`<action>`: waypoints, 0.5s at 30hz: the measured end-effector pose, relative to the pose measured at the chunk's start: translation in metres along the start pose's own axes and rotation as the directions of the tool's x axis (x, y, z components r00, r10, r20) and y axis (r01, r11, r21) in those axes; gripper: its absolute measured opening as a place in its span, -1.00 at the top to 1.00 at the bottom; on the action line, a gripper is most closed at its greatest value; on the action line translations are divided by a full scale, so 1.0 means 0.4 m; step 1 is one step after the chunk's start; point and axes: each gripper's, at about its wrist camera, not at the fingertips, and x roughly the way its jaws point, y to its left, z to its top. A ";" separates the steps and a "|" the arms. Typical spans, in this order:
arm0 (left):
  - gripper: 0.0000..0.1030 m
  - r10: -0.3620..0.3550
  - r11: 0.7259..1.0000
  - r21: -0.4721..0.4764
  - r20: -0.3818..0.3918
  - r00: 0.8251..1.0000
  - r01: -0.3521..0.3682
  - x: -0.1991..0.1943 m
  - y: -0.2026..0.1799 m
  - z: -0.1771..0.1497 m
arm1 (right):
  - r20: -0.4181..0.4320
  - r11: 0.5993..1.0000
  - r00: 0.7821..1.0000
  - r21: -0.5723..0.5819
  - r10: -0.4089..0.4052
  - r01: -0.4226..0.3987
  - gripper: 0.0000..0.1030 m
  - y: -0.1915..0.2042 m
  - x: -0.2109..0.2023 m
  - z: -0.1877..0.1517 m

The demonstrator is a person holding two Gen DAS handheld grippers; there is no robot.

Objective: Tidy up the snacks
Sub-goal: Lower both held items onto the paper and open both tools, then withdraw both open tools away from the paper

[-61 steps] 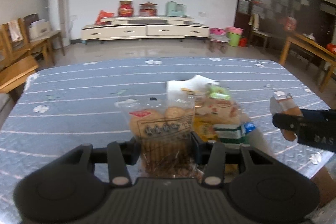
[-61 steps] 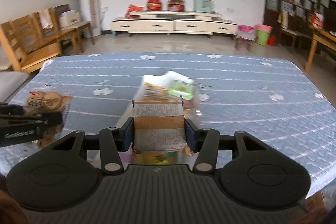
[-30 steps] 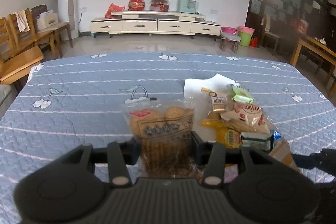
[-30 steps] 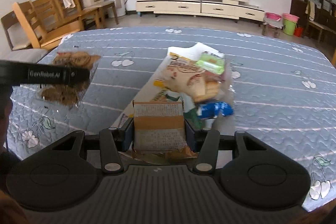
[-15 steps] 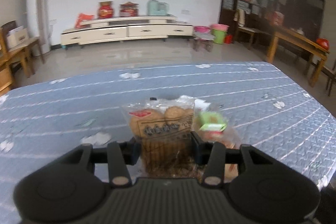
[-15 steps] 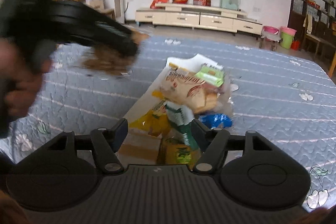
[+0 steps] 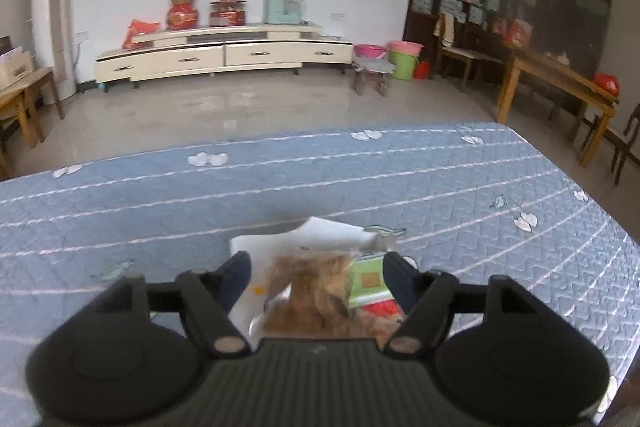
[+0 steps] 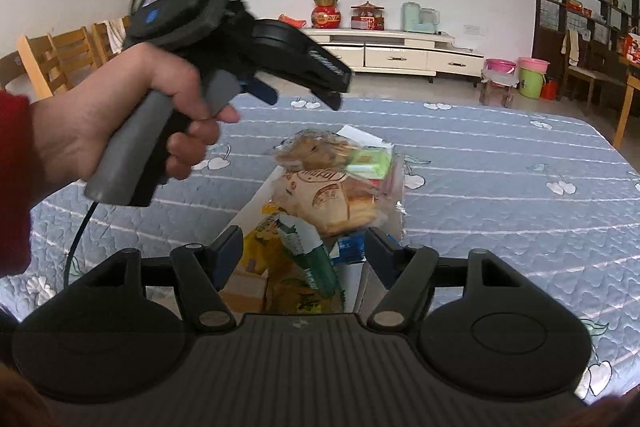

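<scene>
Snacks (image 8: 320, 195) sit heaped in a white box (image 8: 256, 203) on the blue quilted table (image 8: 500, 187) in front of me. On my left, the left gripper (image 7: 316, 275) hangs above the pile with its jaws opening; the clear cookie bag (image 7: 308, 291) lies blurred between the fingers, and I see neither pad pressing on it. In the right wrist view a hand (image 8: 120, 123) in a red sleeve (image 8: 14, 183) grips that tool's handle. Beside the cookies lies a green packet (image 8: 368, 161), on a bread bag (image 8: 324, 199). Further right, my right gripper (image 8: 304, 251) stands wide over the near end of the box, holding nothing, with a yellow packet (image 8: 264, 251) and a green-and-white wrapper (image 8: 308, 251) below it.
</scene>
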 end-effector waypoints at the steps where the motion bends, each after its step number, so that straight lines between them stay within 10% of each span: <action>1: -0.45 0.003 1.000 -0.003 0.006 1.000 -0.003 -0.025 0.007 -0.006 | 0.005 1.000 1.000 0.000 -0.005 0.005 -0.64 0.001 -0.005 0.004; 8: -0.97 0.142 0.989 -0.032 0.042 0.989 -0.141 -0.225 0.031 -0.090 | 0.000 0.999 0.999 0.001 -0.040 0.040 -0.81 0.018 -0.043 0.017; 15: -0.97 0.264 0.964 -0.048 0.029 0.964 -0.262 -0.389 0.000 -0.248 | -0.040 0.996 0.995 -0.020 -0.089 0.088 -1.00 0.049 -0.090 0.000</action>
